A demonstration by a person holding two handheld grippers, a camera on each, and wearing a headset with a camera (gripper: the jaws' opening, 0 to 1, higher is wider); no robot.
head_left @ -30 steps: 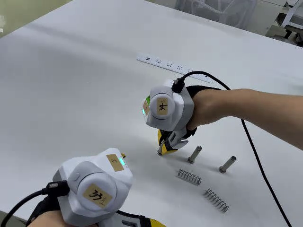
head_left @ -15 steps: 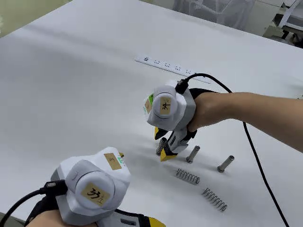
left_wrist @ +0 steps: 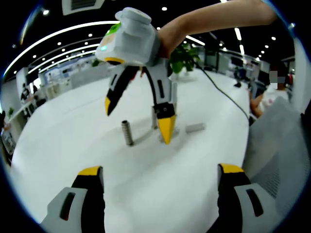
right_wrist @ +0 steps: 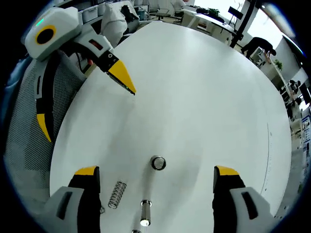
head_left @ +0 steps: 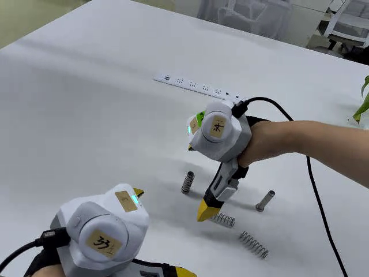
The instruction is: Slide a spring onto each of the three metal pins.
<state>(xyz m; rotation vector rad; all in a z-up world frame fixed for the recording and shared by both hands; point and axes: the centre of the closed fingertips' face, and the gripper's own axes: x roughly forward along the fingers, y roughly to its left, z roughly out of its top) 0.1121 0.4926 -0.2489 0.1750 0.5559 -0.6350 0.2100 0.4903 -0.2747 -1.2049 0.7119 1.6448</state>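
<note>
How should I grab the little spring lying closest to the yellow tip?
Pinch the spring across its middle coils, coming straight down from above, jaws either side of its length. It lies flat on the table, so probably only its sides are reachable, and both ends stay free.

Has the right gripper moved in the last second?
Yes. In the head view the right gripper has come off the standing pin and swung toward the loose spring, jaws open.

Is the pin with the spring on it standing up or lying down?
Upright: the spring-covered pin stands on end on the table, vertical in the left gripper view too.
</note>
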